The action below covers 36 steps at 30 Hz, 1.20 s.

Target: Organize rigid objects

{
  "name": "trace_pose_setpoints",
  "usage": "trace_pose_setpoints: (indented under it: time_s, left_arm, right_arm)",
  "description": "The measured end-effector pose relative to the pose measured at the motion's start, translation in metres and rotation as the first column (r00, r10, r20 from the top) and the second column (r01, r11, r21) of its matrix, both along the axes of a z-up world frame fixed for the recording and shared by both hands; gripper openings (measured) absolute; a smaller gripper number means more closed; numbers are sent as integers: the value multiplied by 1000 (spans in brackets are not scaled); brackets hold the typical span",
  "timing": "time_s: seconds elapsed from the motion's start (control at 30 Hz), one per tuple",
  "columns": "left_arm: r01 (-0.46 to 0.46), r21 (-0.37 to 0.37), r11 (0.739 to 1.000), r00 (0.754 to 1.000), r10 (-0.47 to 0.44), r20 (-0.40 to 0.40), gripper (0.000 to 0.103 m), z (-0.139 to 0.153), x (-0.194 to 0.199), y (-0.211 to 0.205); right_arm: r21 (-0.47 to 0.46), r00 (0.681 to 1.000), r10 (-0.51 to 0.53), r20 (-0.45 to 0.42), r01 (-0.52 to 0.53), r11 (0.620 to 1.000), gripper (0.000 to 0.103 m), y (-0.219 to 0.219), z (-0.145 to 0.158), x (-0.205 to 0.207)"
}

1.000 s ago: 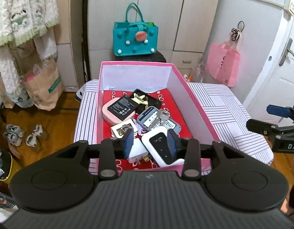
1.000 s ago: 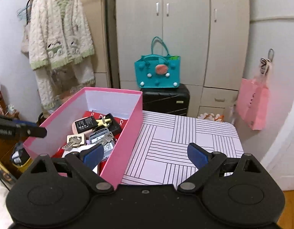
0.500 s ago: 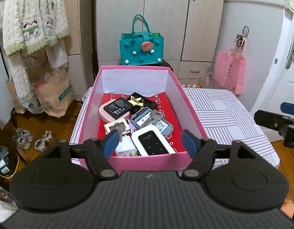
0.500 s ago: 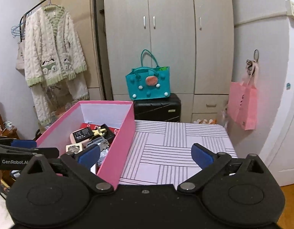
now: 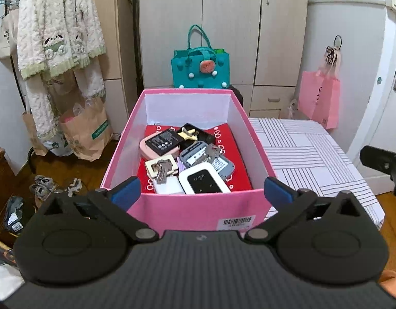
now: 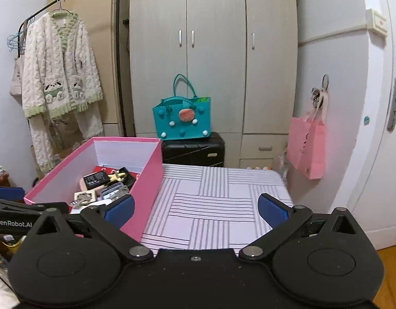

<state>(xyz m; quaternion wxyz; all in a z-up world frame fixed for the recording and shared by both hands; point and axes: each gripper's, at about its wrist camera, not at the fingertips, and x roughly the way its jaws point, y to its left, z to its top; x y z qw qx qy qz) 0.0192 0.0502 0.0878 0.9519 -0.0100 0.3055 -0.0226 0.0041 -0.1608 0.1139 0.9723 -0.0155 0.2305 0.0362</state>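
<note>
Both tongs, left gripper [image 5: 201, 193] just opening and right gripper [image 6: 196, 209], gape empty by the glossy pink cardboard box [image 5: 195, 209].

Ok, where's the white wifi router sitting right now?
In the left wrist view the white wifi router lies inside the pink box, against its near wall, with a white charger block on its left and a grey device just behind.
</note>
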Motion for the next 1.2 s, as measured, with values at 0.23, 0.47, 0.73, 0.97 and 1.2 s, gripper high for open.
trace_pose_setpoints:
  time_s: [0.23,0.47,0.73,0.97,1.2]
  left_arm:
    - [-30,15,999,999,29,35,103,-1,-10,-7]
    - [-76,52,996,993,71,97,103,3,-22,-13]
    - [-59,45,997,995,55,87,103,-3,-26,-21]
    - [-52,65,997,997,49,57,103,-14,-26,-29]
    - [-41,66,997,996,35,81,103,-17,-30,-34]
  right_arm:
    - [-43,998,-39,47,41,998,103,5,-5,-10]
    - [89,998,-59,29,56,994,103,-10,-11,-18]
    - [52,996,-69,47,67,996,103,-12,-16,-26]
    - [37,996,-93,13,93,995,103,-10,-20,-26]
    - [26,996,-84,17,83,996,103,-9,-29,-31]
